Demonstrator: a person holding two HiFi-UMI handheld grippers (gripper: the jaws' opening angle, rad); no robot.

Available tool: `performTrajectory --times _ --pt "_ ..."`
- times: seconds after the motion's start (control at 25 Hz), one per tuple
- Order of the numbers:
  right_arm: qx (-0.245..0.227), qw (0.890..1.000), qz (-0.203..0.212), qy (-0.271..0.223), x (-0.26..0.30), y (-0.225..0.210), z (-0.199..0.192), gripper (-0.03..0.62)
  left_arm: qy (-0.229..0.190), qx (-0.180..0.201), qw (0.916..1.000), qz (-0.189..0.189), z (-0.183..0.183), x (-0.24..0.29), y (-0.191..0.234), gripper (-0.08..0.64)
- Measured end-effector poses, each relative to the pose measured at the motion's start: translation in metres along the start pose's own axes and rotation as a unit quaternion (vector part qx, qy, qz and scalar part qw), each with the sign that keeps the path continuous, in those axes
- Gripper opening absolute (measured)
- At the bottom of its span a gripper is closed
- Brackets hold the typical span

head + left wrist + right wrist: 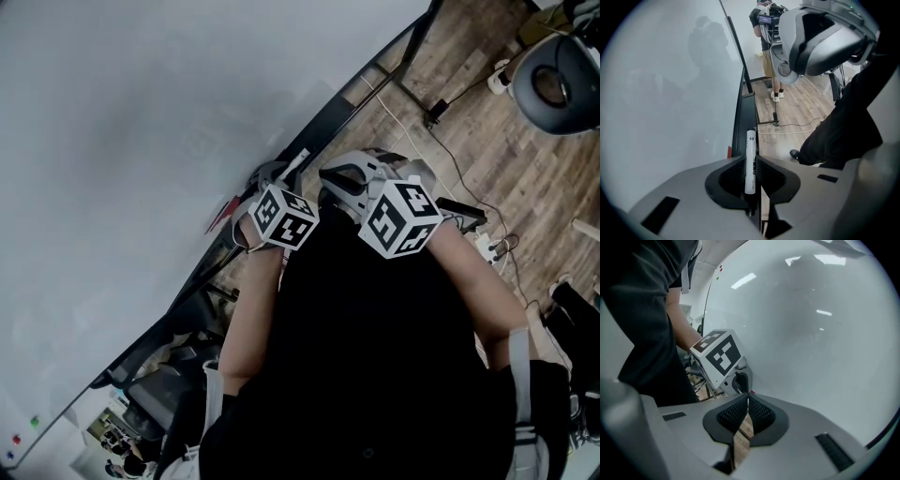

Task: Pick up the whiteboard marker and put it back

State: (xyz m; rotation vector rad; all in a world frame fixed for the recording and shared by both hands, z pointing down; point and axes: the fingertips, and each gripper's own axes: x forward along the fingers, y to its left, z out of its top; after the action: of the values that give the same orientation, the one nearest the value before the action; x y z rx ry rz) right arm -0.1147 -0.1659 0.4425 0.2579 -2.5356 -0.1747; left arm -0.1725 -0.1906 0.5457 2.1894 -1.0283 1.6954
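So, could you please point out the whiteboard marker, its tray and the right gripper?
whiteboard marker point(750, 154), left gripper view, white barrel between the jaws.
whiteboard tray point(745, 119), left gripper view, black ledge beyond the marker.
right gripper point(748, 397), right gripper view, where its shut tips meet.

The left forearm point(251, 309) and right forearm point(480, 291) are bare and reach forward, angled inward, so the two tools sit close together, side by side. The left tool point(750, 158) has its jaws closed on a whiteboard marker point(750, 140). The marker lies along the jaws and sticks out past their tips. The right tool point(748, 395) has its jaws pressed together at the tips with nothing between them. It points across towards the left tool, just beside it.
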Motion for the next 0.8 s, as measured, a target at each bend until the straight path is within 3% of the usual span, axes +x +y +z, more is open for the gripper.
performTrajectory --times 0.24,0.64,0.8 --pt "0.002 1.000 -0.001 -0.002 -0.002 0.004 0.001 0.020 -0.015 0.007 0.9998 0.006 0.003 -0.007 0.002 0.074" --pt "0.006 1.000 -0.023 -0.014 -0.013 -0.007 0.004 0.020 -0.089 -0.032 0.9954 0.012 0.031 -0.052 -0.001 0.071" --pt "0.014 0.999 -0.038 -0.027 -0.029 -0.020 0.008 0.020 -0.129 -0.064 0.9896 0.002 0.043 -0.075 -0.007 0.071"
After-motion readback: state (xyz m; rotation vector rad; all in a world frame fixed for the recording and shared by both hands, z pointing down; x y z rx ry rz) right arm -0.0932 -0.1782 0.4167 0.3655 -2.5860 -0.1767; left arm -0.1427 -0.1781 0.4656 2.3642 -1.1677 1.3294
